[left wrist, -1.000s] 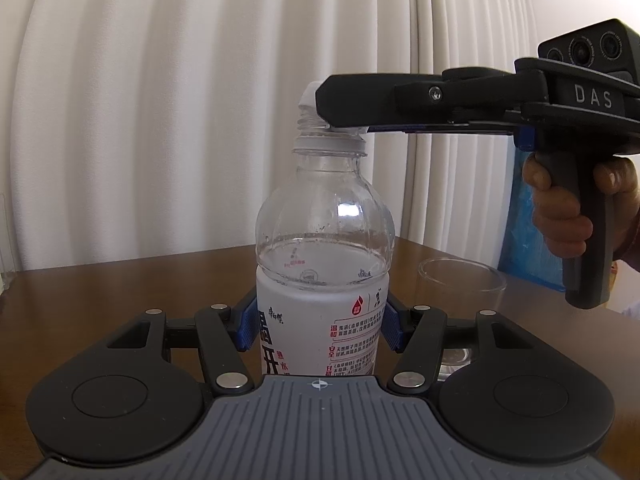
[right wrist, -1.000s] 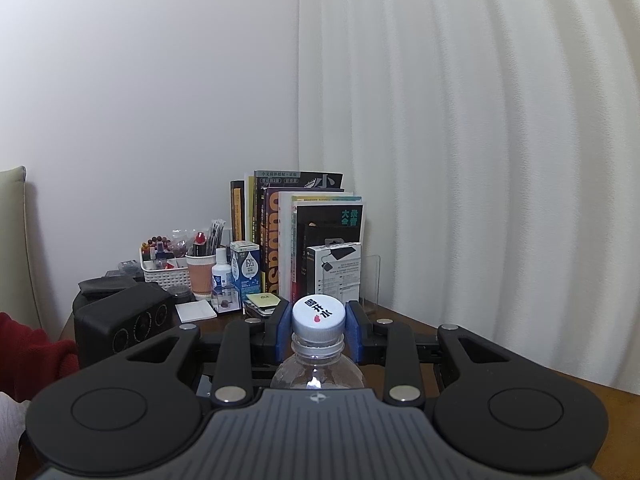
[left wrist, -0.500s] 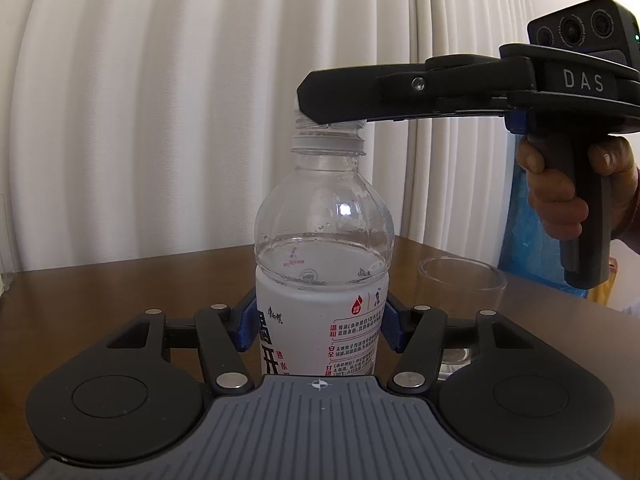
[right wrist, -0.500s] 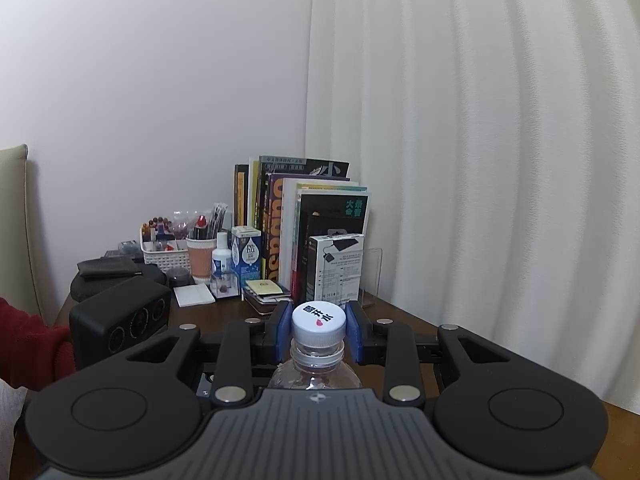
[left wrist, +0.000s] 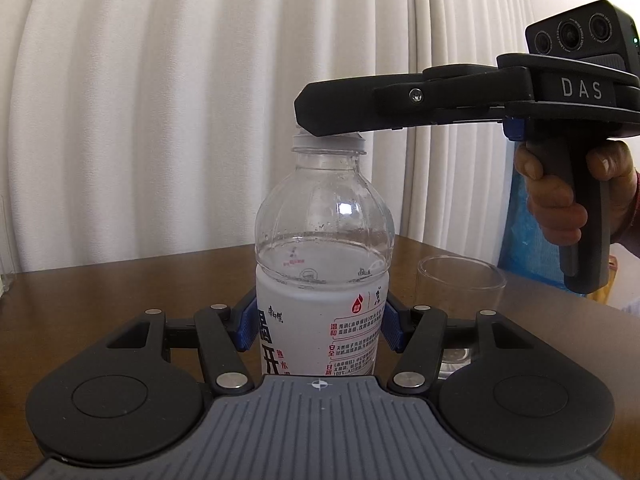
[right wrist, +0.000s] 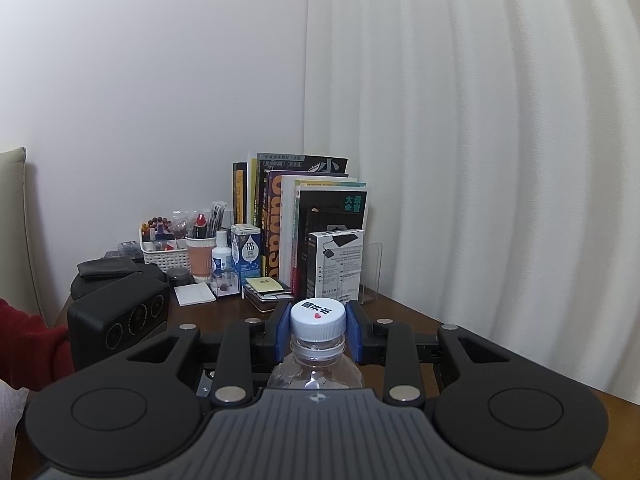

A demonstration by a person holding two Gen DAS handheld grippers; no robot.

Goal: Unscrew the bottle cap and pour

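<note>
A clear plastic water bottle (left wrist: 324, 248) with a white label stands upright on the brown table, partly full of water. My left gripper (left wrist: 320, 324) is shut on its labelled body. My right gripper (right wrist: 318, 330) is shut on the white cap (right wrist: 318, 318), which sits at the top of the bottle neck. In the left wrist view the right gripper (left wrist: 332, 114) reaches in from the right and hides the cap. An empty clear glass (left wrist: 460, 288) stands on the table just right of the bottle.
At the far end of the table stand a row of books (right wrist: 304, 220), a white box (right wrist: 336, 264), a white basket of small items (right wrist: 164, 252) and a black speaker (right wrist: 118, 320). White curtains hang behind the table.
The right gripper, still closed on the cap, has swung its handle and tilted a little above the bottle. The bottle and the left gripper have stayed put.
</note>
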